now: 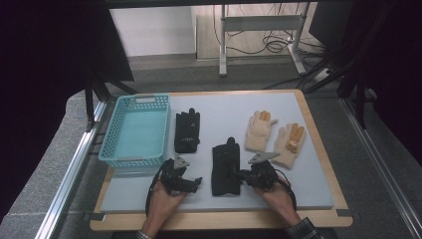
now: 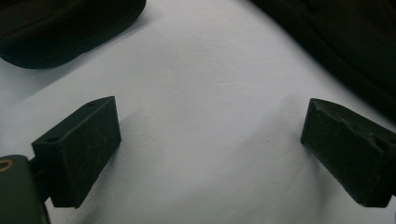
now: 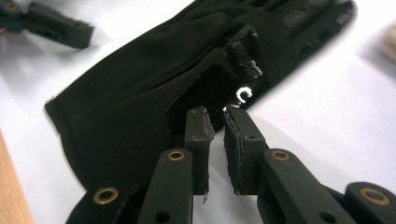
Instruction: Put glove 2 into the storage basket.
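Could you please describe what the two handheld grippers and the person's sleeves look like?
Both the left gripper and the right gripper are black, each topped by a grey three-cornered plate with a black cable looping back. The jaws end in blocky black pads, the arms have brass-ringed holes, and the right pads look chipped. The sleeve is dark plaid.

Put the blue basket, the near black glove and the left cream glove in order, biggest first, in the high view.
1. Blue basket, clearly the biggest.
2. Near black glove.
3. Left cream glove, a bit smaller, though it lies farther from the camera, so this is unsure.
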### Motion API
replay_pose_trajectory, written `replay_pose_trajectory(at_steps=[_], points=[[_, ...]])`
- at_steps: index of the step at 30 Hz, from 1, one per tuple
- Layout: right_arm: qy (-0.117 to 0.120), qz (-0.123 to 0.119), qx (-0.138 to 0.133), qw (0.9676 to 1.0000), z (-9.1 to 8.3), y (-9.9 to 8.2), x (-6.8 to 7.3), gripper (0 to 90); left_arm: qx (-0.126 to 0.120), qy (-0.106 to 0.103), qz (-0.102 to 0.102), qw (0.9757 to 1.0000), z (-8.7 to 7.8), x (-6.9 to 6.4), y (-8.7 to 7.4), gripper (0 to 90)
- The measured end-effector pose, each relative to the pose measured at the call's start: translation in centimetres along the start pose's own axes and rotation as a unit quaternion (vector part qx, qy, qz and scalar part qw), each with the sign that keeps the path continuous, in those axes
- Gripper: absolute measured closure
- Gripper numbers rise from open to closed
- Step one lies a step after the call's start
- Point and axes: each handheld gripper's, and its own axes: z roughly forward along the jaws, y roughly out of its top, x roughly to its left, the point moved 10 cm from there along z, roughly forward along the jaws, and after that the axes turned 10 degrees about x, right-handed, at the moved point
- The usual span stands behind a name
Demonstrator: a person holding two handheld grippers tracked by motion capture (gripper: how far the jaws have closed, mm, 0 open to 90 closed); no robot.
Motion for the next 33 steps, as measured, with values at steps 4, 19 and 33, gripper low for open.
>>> replay_pose_trajectory(at_steps=[4, 19, 33], points=[[-0.008, -0.004, -0.011, 0.9999, -0.4, 0.7, -0.3, 75.0, 0.000, 0.000, 0.000, 1.0000, 0.0, 0.0, 0.0, 5.2], [-0.012, -0.015, -0.044, 0.9989, 0.9, 8.4, -2.2, 49.6, 0.000, 0.000, 0.001, 1.0000, 0.0, 0.0, 0.0, 5.2], [0.004, -0.047, -0.028, 0.9985, 5.9, 15.7, -1.8, 68.5, 0.001, 0.001, 0.002, 1.0000, 0.0, 0.0, 0.0, 5.2]])
